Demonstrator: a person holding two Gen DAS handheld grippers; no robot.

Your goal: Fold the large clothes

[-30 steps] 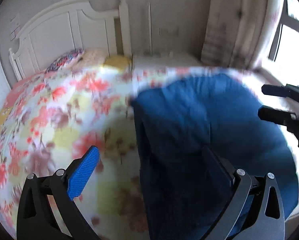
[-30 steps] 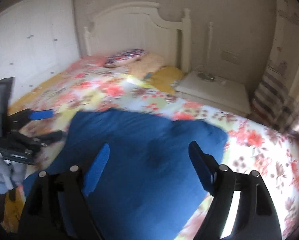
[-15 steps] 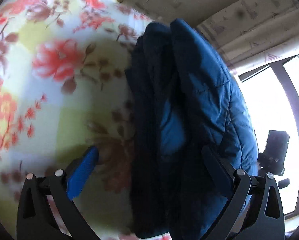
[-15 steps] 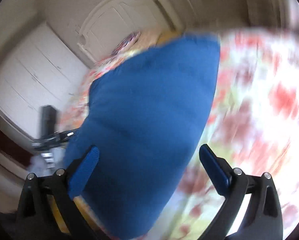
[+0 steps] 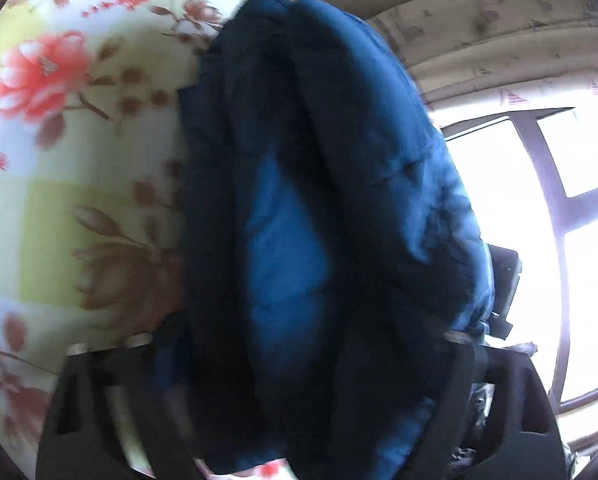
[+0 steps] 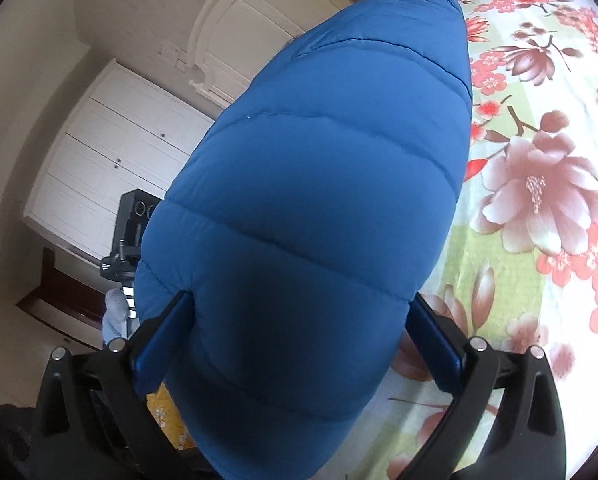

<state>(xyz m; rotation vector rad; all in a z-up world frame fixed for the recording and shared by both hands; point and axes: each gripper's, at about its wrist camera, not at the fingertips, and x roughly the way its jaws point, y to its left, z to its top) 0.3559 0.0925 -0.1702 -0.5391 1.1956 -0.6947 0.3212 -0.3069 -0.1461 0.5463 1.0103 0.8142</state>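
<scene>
Tongs (image 6: 295,344) now astride jacket (image 6: 319,200)

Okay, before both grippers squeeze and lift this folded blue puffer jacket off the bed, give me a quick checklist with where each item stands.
1. Folded blue jacket sits between the right gripper fingers: ok.
2. Right pads pressing the fabric: cannot tell; jaws stand wide, touching the bulge at most.
3. Jacket layers sit inside the left gripper: ok; its jaws are closing on them.
4. All layers caught on the left side: cannot tell, view blurred and dark.
5. Floral bedspread kept out of the right jaws: ok.
6. Bedspread kept out of the left jaws: cannot tell.
</scene>
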